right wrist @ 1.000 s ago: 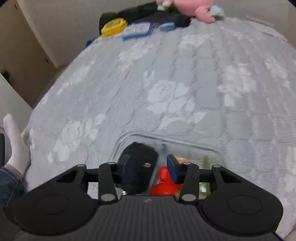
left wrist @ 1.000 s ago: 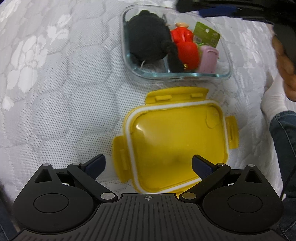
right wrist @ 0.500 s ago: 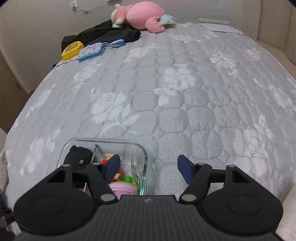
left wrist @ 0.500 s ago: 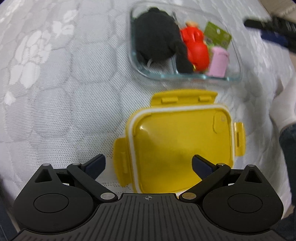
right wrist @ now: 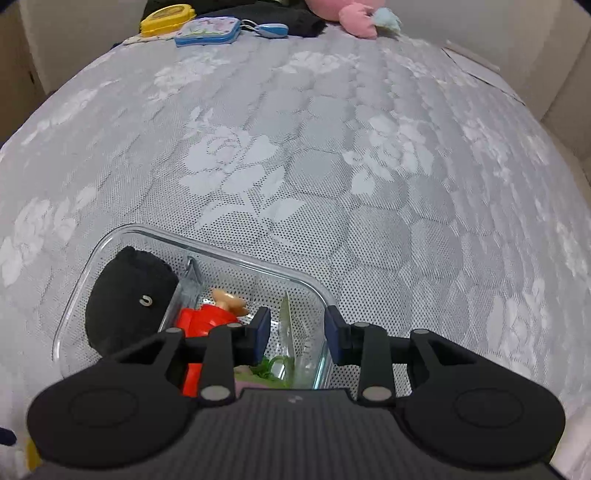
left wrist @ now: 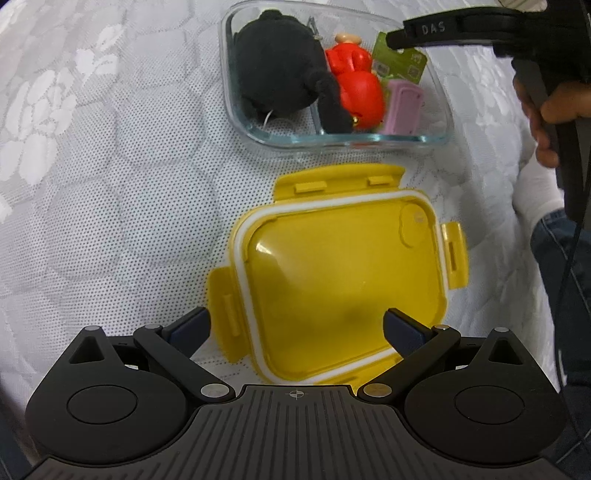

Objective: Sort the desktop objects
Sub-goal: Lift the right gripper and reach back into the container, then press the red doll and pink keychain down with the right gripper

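Observation:
A clear glass container (left wrist: 332, 142) on the bed holds a black plush (left wrist: 273, 70), a red toy figure (left wrist: 358, 92), a green card (left wrist: 399, 62) and a pink piece (left wrist: 402, 107). Its yellow lid (left wrist: 343, 273) lies upside down just in front. My left gripper (left wrist: 295, 317) hangs open above the lid's near edge, holding nothing. My right gripper (right wrist: 297, 325) straddles the right wall of the container (right wrist: 229, 245). Its jaws are closing, with the upright green card (right wrist: 286, 325) and the rim between them, the pads not pressing. A right finger (left wrist: 424, 31) shows above the card.
A hand (left wrist: 554, 107) holds the right gripper's handle, with a white sock (left wrist: 535, 195) and jeans (left wrist: 561, 258) below it. At the bed's far end lie a pink plush (right wrist: 354, 18), a yellow case (right wrist: 166, 16), a blue tin (right wrist: 207, 33) and dark clothes.
My right gripper has swung left and down from beside the container to over its right wall, and its jaws have narrowed. The left gripper has stayed put above the lid.

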Action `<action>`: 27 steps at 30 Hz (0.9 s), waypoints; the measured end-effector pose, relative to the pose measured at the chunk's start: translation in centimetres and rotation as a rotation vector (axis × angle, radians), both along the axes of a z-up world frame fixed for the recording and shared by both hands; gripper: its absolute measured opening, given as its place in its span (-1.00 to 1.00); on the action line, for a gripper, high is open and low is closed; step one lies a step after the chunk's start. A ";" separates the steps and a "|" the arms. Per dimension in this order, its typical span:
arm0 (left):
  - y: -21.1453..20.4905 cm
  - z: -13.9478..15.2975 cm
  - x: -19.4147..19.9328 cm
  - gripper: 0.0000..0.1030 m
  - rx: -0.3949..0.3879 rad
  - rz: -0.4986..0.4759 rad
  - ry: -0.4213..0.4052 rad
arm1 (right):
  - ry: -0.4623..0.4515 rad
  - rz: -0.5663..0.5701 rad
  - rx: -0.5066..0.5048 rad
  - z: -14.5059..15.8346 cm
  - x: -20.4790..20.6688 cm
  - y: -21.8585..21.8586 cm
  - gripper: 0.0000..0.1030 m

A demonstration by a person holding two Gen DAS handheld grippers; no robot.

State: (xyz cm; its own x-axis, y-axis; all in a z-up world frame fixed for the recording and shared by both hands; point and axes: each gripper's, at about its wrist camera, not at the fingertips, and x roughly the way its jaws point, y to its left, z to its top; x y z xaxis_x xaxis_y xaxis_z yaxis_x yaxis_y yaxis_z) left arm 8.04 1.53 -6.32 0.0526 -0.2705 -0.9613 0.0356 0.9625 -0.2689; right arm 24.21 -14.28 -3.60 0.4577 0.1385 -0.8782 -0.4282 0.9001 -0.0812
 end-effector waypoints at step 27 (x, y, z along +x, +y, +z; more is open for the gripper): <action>-0.3 -1.2 0.3 0.98 0.011 0.010 0.025 | 0.146 -0.114 0.125 -0.1 0.9 -0.7 -0.59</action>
State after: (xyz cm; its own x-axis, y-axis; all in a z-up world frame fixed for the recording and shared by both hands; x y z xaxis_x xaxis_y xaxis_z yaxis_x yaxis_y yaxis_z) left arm 8.38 1.24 -7.56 0.0315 -0.2593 -0.9653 0.0199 0.9657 -0.2587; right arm 25.09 -15.02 -3.67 0.3456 0.2054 -0.9156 -0.3220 0.9425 0.0899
